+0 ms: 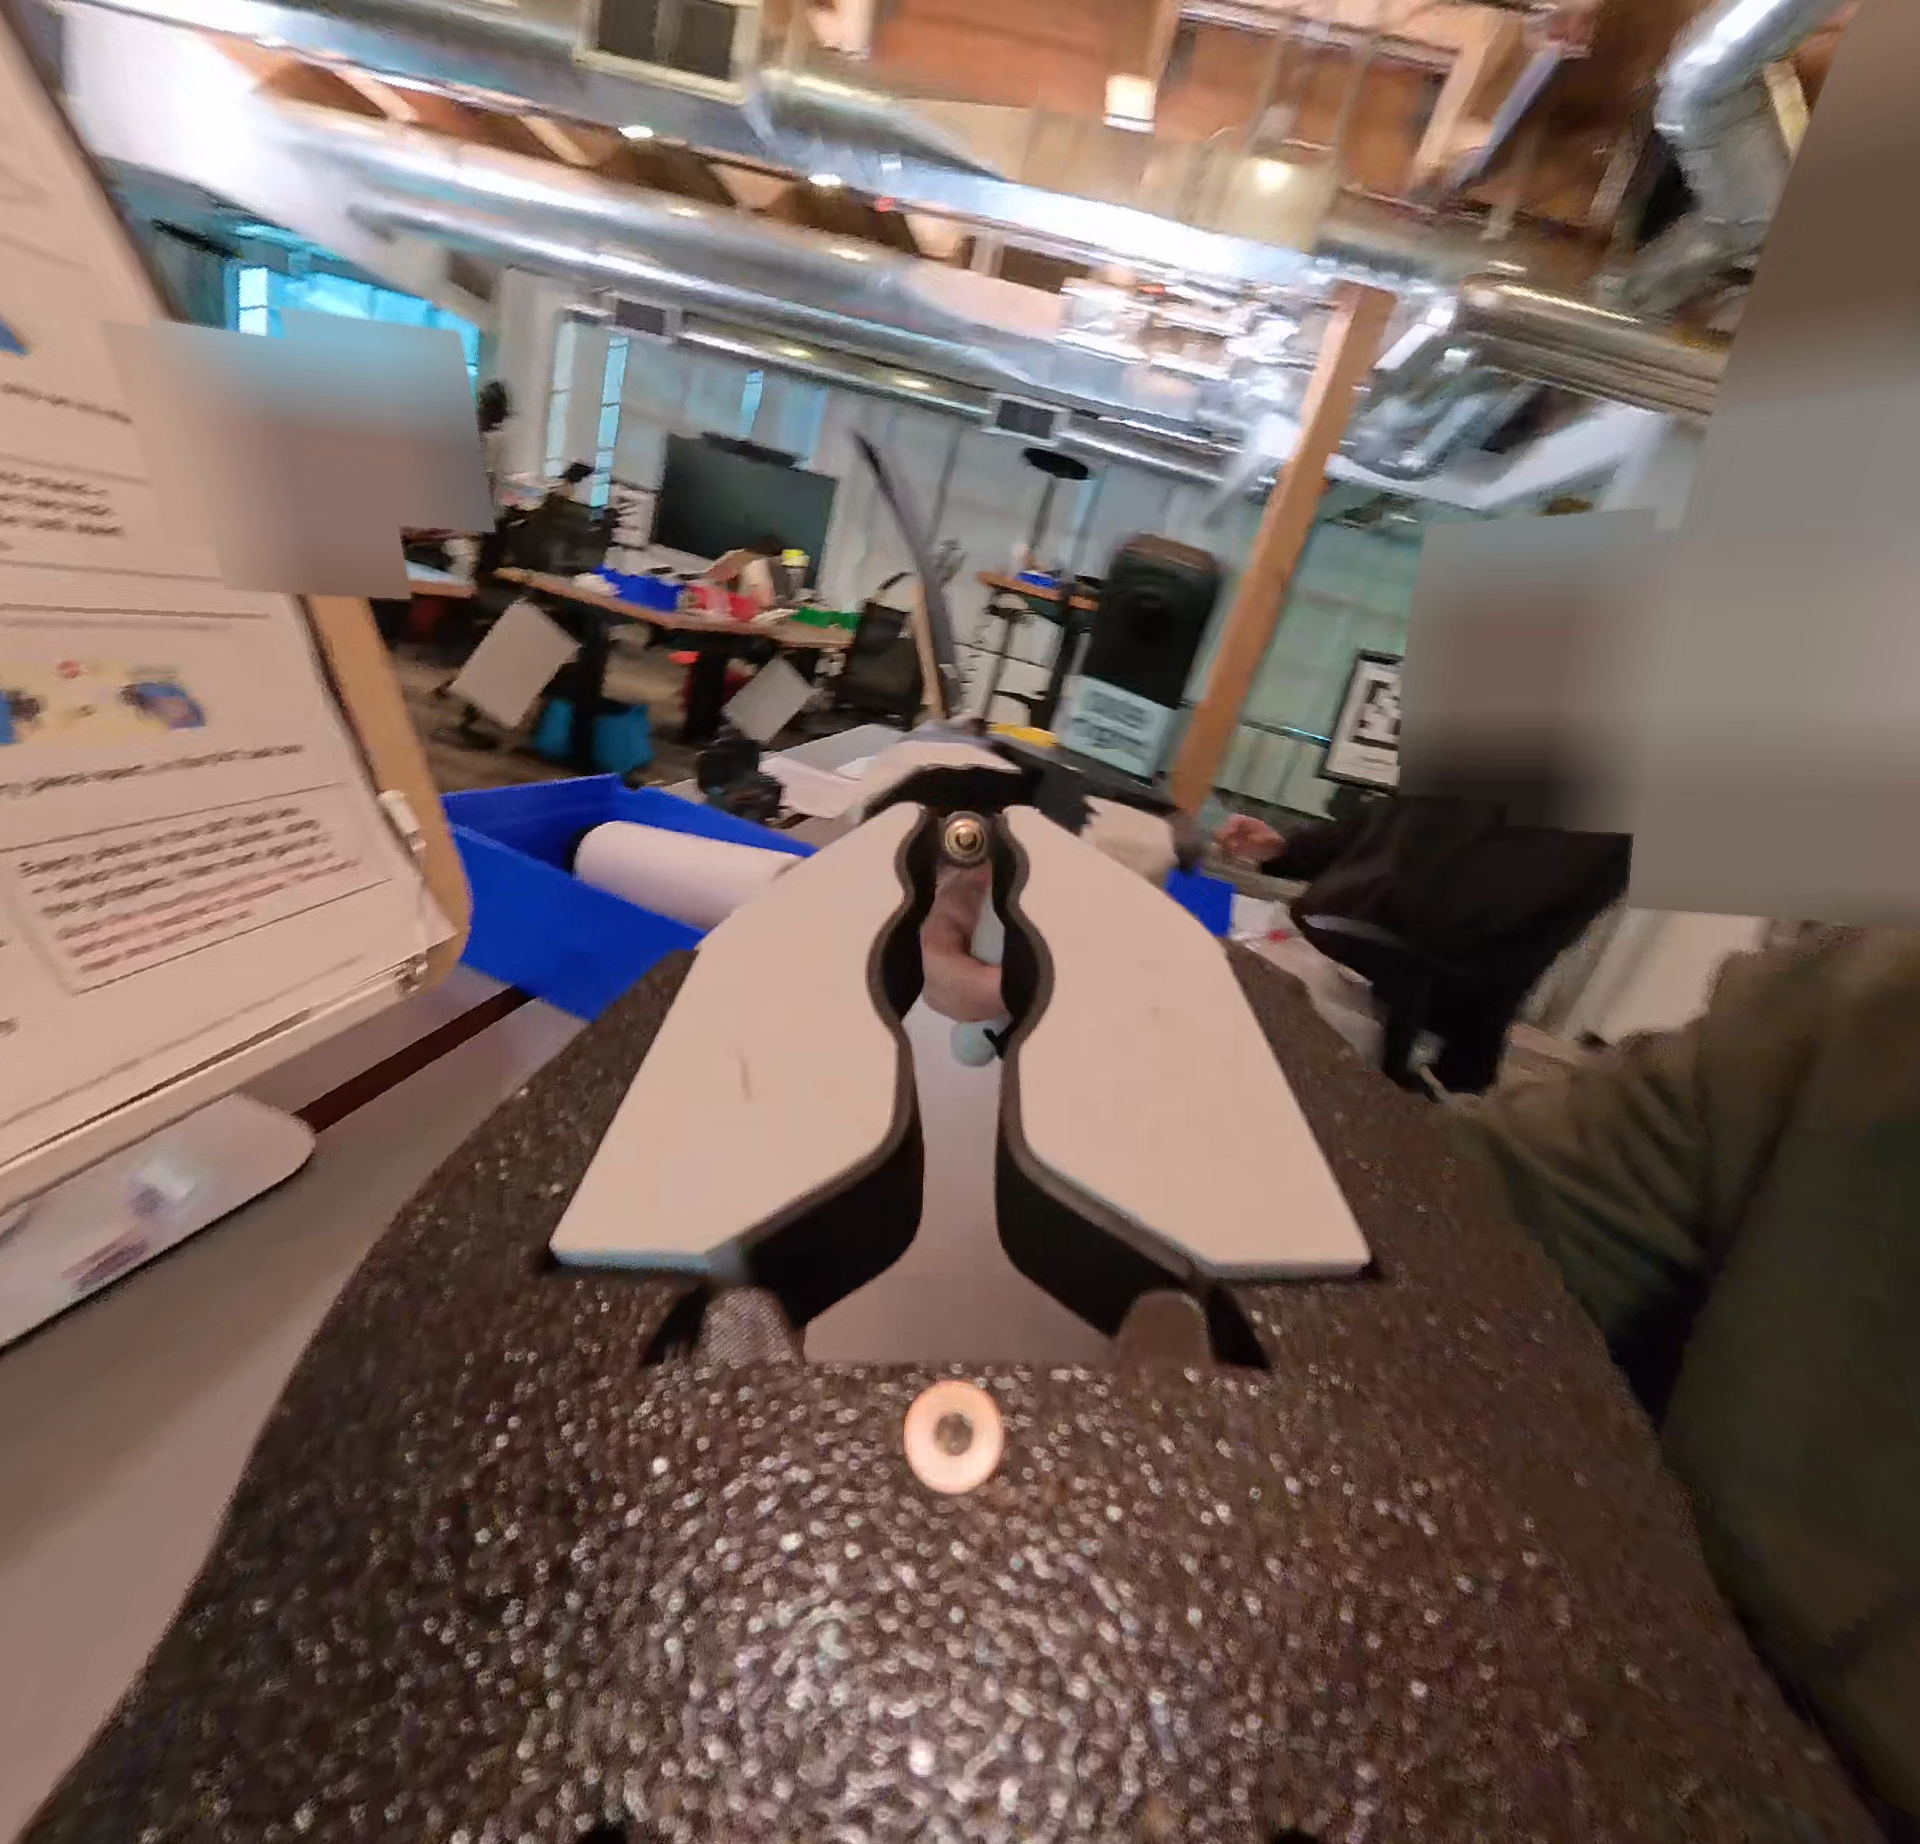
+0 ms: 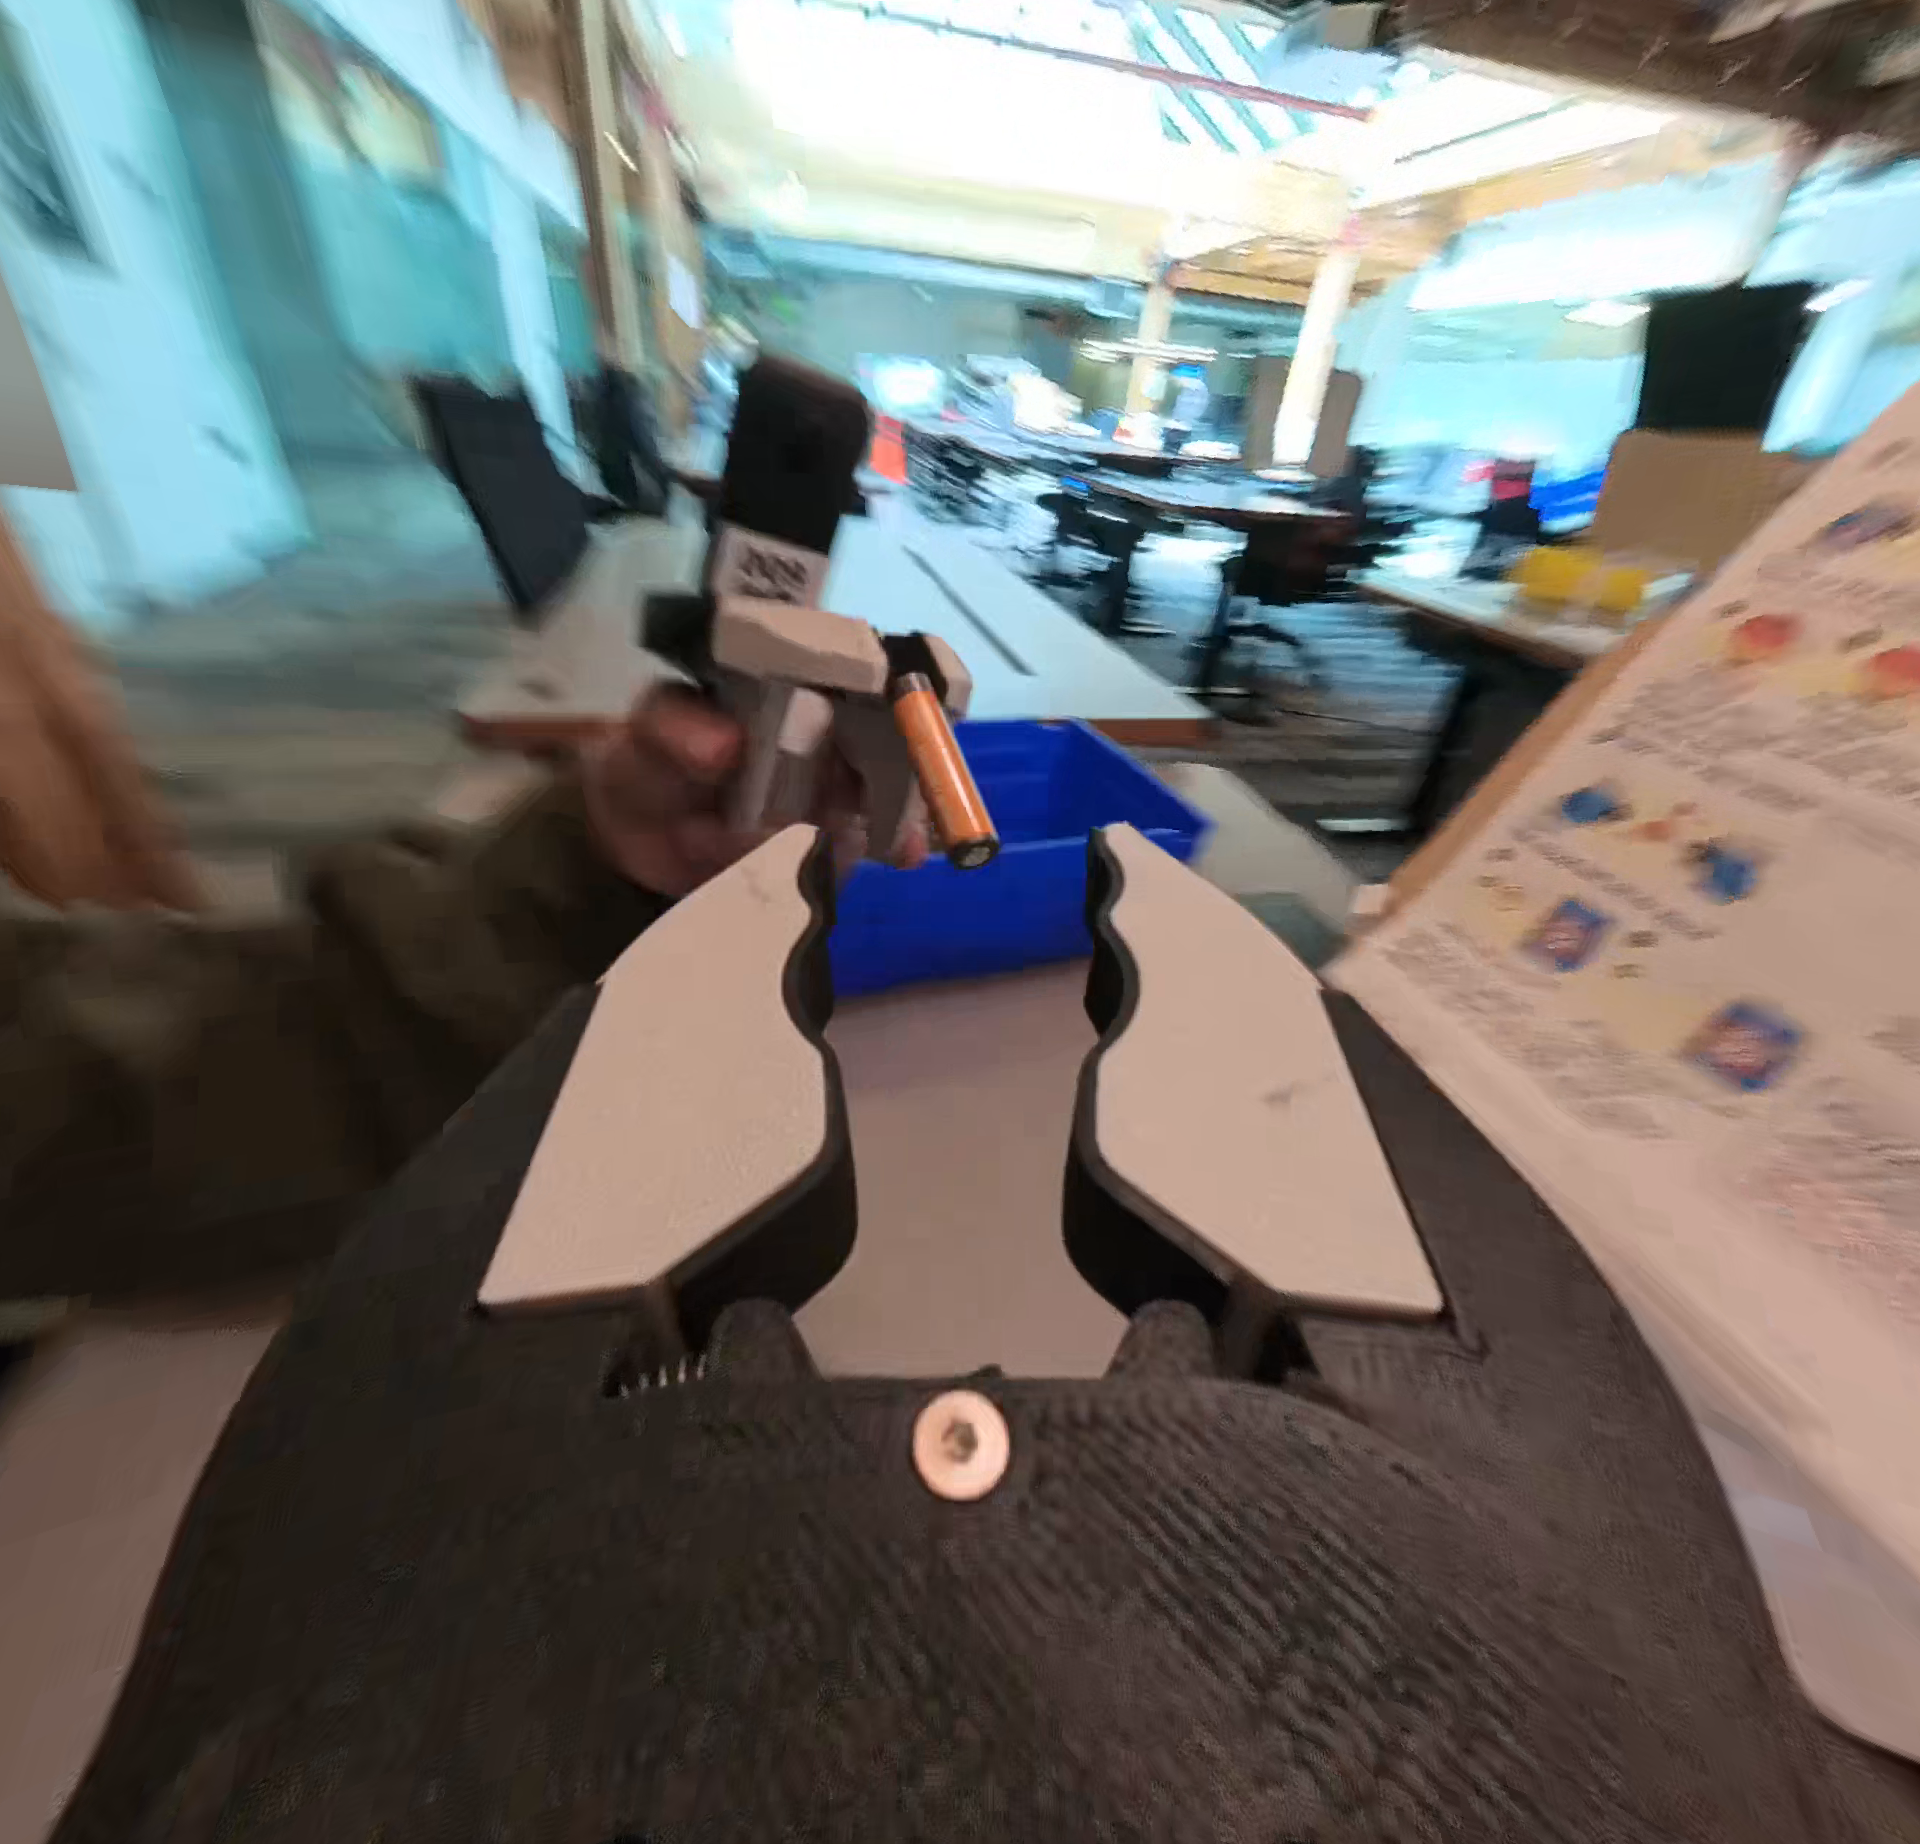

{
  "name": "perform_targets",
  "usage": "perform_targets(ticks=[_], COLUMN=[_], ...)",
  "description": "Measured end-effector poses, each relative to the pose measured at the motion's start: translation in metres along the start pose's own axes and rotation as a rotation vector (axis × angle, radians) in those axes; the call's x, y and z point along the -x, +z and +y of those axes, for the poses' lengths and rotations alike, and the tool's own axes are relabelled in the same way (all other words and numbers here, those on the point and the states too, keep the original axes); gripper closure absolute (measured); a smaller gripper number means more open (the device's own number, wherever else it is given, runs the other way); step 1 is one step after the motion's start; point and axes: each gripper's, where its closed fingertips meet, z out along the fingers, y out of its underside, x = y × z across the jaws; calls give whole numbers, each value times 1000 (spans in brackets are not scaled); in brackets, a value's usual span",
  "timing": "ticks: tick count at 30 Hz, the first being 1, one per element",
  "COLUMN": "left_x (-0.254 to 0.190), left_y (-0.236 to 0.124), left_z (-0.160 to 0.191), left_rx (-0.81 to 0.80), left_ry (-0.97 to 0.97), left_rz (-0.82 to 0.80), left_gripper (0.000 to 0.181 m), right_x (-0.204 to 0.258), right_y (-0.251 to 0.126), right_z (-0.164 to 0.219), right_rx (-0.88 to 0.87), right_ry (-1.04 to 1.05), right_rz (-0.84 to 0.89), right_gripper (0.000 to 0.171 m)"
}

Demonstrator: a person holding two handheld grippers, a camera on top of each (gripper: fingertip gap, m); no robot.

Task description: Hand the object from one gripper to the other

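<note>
while the left gripper (image 2: 914, 672) clenches the battery's (image 2: 943, 774) top end, the right gripper (image 2: 956, 859) waits spread wide just below it. shallow end grip: a nudge from the right fingers may pivot or drop it.

Both views are wide-angle, bending straight lines toward the edges, and lit evenly by soft indoor light with only faint shadows. In the right wrist view a ceiling skylight (image 2: 1039, 59) is blown out to white glare and motion blur smears the background and the printed sheet (image 2: 1683, 921). The left wrist view is sharper, with speckled highlights on the gripper (image 1: 961, 838) body and blur at the margins.
</note>
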Motion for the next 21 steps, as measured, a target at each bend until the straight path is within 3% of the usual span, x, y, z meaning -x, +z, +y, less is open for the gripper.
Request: perform_targets(ticks=[3, 5, 9, 13, 21], left_x=[-12, -22, -38, -47, -45], left_y=[-9, -13, -15, -14, -15], left_z=[11, 19, 38, 48, 49], left_rx=[59, 107, 202, 239, 244], left_ry=[70, 126, 188, 218, 233], left_rz=[110, 180, 286, 349, 334], left_gripper=[172, 172, 172, 172, 172], right_x=[27, 40, 56, 61, 64], right_y=[-8, -10, -6, -5, -6], right_z=[0, 13, 38, 36, 41], right_rx=[-15, 69, 197, 174, 186], right_ry=[384, 494, 466, 507, 409], right_rz=[-322, -449, -519, -575, -584], right_gripper=[131, 135, 127, 149, 161])
